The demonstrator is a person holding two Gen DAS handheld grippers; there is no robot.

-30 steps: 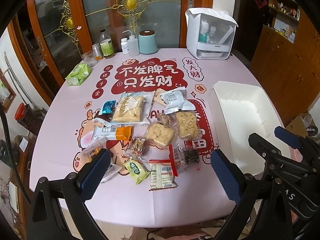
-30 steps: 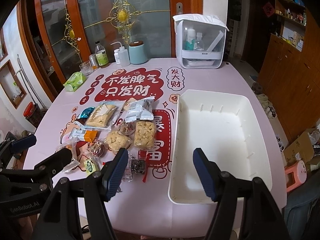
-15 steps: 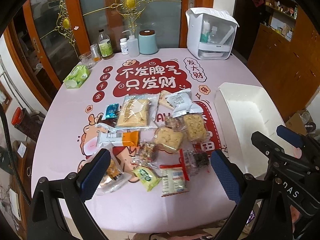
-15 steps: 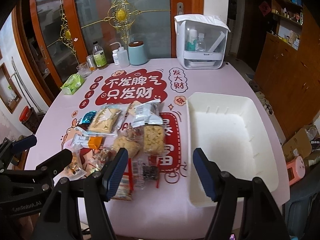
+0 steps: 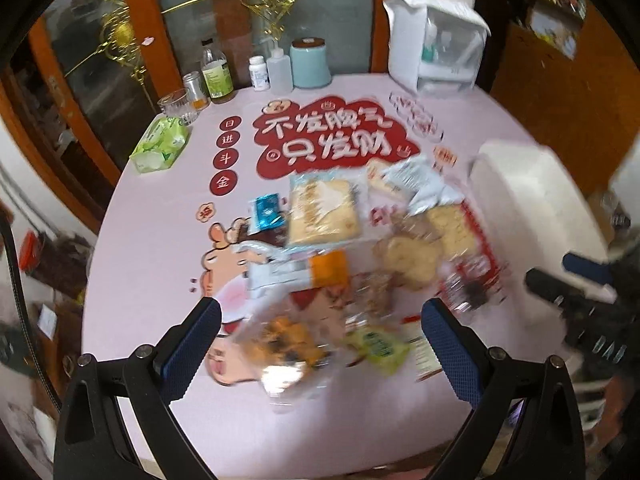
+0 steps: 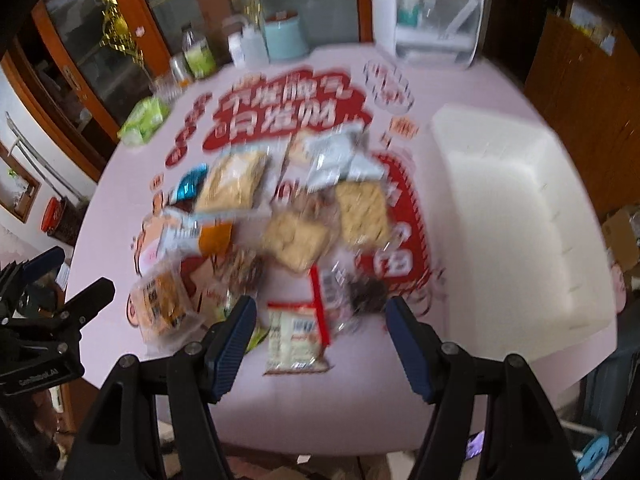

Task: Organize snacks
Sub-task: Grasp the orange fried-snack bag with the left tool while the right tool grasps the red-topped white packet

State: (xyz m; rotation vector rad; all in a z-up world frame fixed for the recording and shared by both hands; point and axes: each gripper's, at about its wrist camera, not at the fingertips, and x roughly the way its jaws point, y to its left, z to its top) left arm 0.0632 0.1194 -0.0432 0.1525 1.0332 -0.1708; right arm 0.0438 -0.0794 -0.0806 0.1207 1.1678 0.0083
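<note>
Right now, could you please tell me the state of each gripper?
Left gripper: open, holding nothing, above the snacks.
Right gripper: open, holding nothing, above the snacks near the white bin.

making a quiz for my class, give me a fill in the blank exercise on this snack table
1. The white rectangular plastic bin holds ____ snacks.
2. Both the left gripper and the right gripper are ____.
3. The green tissue pack lies on the ____ tablecloth.

Missing words: no; open; pink
</note>
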